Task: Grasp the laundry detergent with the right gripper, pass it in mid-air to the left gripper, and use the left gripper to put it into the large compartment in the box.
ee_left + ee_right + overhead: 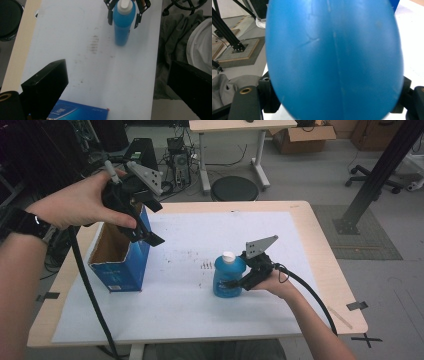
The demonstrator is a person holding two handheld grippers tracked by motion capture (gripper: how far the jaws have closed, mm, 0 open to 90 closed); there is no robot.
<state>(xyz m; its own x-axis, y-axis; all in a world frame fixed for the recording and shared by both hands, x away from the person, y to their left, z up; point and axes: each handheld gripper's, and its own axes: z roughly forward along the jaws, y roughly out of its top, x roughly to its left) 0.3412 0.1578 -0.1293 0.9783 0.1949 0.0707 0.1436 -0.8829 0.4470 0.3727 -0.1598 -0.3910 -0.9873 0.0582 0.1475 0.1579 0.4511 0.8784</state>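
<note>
You are working in a lab or robotics workspace: bare grey floor, a computer tower with tangled cables far left, a black metal rig frame bolted down at right, cardboard boxes and a second bench beyond your paper-covered table.

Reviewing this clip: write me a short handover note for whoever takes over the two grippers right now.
Right gripper: jaws around the blue bottle, which stands upright on the white sheet; whether they grip it firmly cannot be told.
Left gripper: open, empty, held above the open blue box at the sheet's left side.
Done: bottle reached and enclosed by the jaws.
Left: probably lift the bottle and put it into the box; the left gripper may need to steady the box. The bottle is not yet inside it.
</note>
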